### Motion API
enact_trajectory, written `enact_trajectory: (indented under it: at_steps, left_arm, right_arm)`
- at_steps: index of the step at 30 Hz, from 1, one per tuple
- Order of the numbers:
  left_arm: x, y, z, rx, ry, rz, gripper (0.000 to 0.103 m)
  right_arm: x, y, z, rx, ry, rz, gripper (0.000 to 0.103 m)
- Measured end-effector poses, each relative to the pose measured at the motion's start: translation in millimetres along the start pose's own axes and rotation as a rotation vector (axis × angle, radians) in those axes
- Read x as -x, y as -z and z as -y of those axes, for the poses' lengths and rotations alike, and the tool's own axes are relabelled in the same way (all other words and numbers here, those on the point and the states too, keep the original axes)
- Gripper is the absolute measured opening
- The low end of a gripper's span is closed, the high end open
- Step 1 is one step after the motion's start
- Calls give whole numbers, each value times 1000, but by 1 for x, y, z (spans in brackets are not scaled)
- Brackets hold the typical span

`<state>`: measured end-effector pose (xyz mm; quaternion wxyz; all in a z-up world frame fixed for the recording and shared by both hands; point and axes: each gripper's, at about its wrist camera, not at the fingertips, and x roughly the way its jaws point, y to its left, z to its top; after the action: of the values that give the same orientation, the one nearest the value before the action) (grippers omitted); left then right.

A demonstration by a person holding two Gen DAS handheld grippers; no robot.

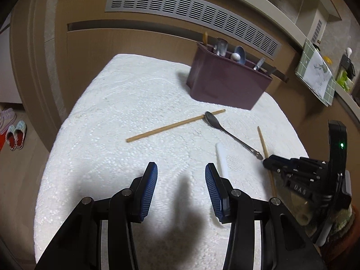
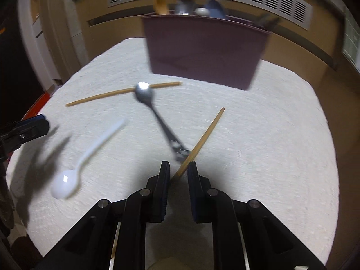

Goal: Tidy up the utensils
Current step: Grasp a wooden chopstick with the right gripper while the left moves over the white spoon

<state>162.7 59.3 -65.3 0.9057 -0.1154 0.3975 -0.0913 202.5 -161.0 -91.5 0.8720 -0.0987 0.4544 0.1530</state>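
Note:
A maroon utensil holder (image 1: 227,83) (image 2: 203,49) with several utensils in it stands at the back of the white cloth. On the cloth lie a wooden chopstick (image 1: 175,125) (image 2: 122,93), a metal spoon (image 1: 231,135) (image 2: 157,117) resting on it, a white plastic spoon (image 2: 83,157) (image 1: 221,159), and a second chopstick (image 2: 199,142) (image 1: 266,157). My right gripper (image 2: 178,171) (image 1: 268,160) has its narrowly open jaws around the near end of the second chopstick; whether they touch it I cannot tell. My left gripper (image 1: 181,180) is open and empty over bare cloth.
The white cloth (image 1: 117,112) covers a small table in front of a brown cabinet with a vent grille (image 1: 191,15). Slippers (image 1: 15,135) lie on the floor at the left. A shelf with items (image 1: 319,74) is at the right.

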Motion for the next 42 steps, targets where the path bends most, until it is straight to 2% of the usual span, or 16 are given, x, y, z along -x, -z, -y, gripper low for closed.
enact_trajectory:
  at_steps: [6,10,15,18,19,21,23,25,27,28,29,31,32,37,41,42]
  left_arm:
    - [-5,0,21,-54,16,-23,45]
    - [-8,0,29,-70,13,-33,45]
    - [-9,1,38,-96,10,-39,45]
    - [-9,1,42,-103,9,-46,45]
    - [-10,1,42,-104,8,-49,45]
    - [-10,2,44,-107,10,-49,45]
    - [-9,2,45,-108,12,-49,45]
    - [-9,2,46,-111,12,-49,45]
    - [-9,2,47,-117,11,-51,45]
    - [-9,2,47,-118,12,-52,45]
    - [-10,1,46,-116,15,-53,45]
    - [-12,1,44,-105,28,-58,45]
    - [-13,2,44,-100,39,-64,45]
    - [-25,5,48,-105,84,-122,45]
    - [-45,2,54,-109,38,-185,44]
    - [-52,0,56,-116,26,-200,40]
  right_arm:
    - [9,15,49,-91,38,1,16]
    - [14,22,58,-132,-3,3,17]
    - [13,23,41,-127,8,29,36]
    - [8,18,34,-103,41,20,41]
    - [7,16,34,-101,34,13,43]
    - [3,10,41,-131,-27,-9,55]
    - [2,7,46,-170,-69,-29,59]
    - [2,5,45,-155,-65,-30,58]
    - [-1,3,38,-67,-5,-11,42]
    - [-2,2,37,-48,15,3,39]
    - [-3,0,38,-41,15,9,35]
    - [-6,-5,43,-47,11,17,21]
    - [-8,-8,45,-44,21,24,10]
    - [3,-10,52,-60,29,79,6]
    - [29,-2,57,-98,-14,163,6]
    - [34,0,56,-98,-14,175,6]
